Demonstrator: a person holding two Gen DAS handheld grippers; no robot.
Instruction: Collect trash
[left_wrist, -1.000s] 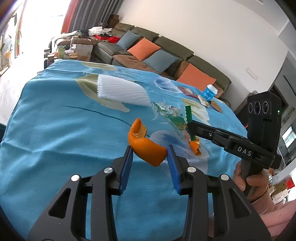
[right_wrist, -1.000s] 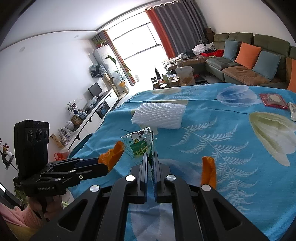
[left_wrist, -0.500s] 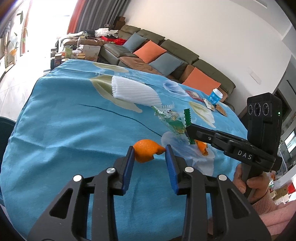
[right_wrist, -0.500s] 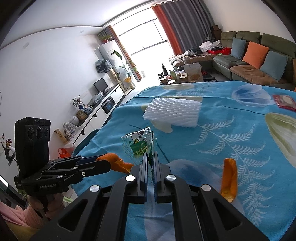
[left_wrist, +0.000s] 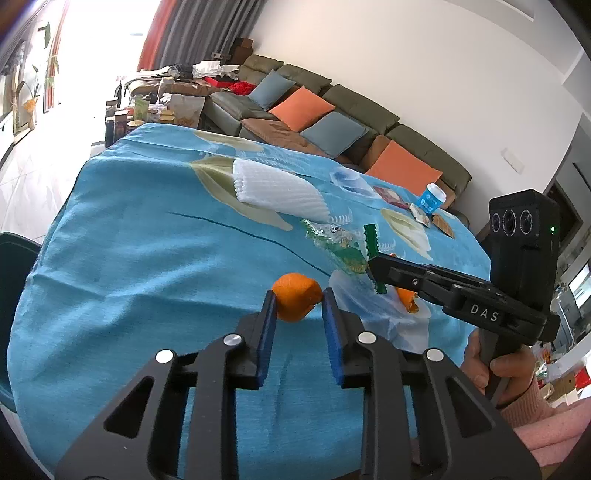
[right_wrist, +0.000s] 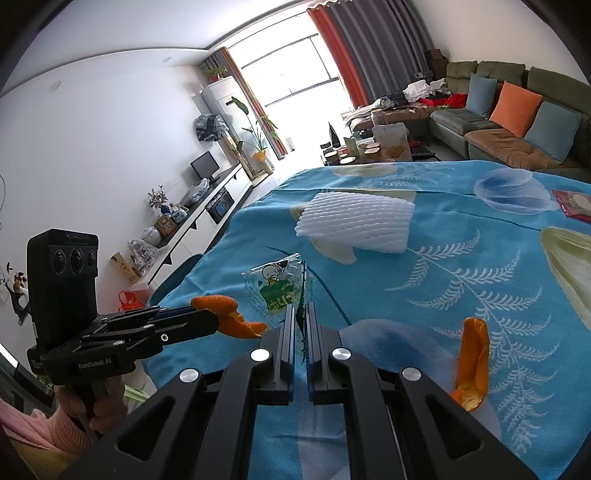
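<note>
Left claw (left_wrist: 297, 301): jaws closing on orange peel (left_wrist: 295, 301), pads touching it.
Right claw (right_wrist: 301, 314): clamped on snack wrapper (right_wrist: 275, 290).

I count two curled orange peel pieces (right_wrist: 471, 365) (left_wrist: 295, 301), one white ribbed foam fruit sleeve (right_wrist: 354, 223), one clear printed plastic snack wrapper (right_wrist: 275, 286), one blue-and-white paper cup (left_wrist: 430, 199), one red flat packet (right_wrist: 572, 203). I see two black handheld grippers (left_wrist: 297, 308) (right_wrist: 302, 321).
</note>
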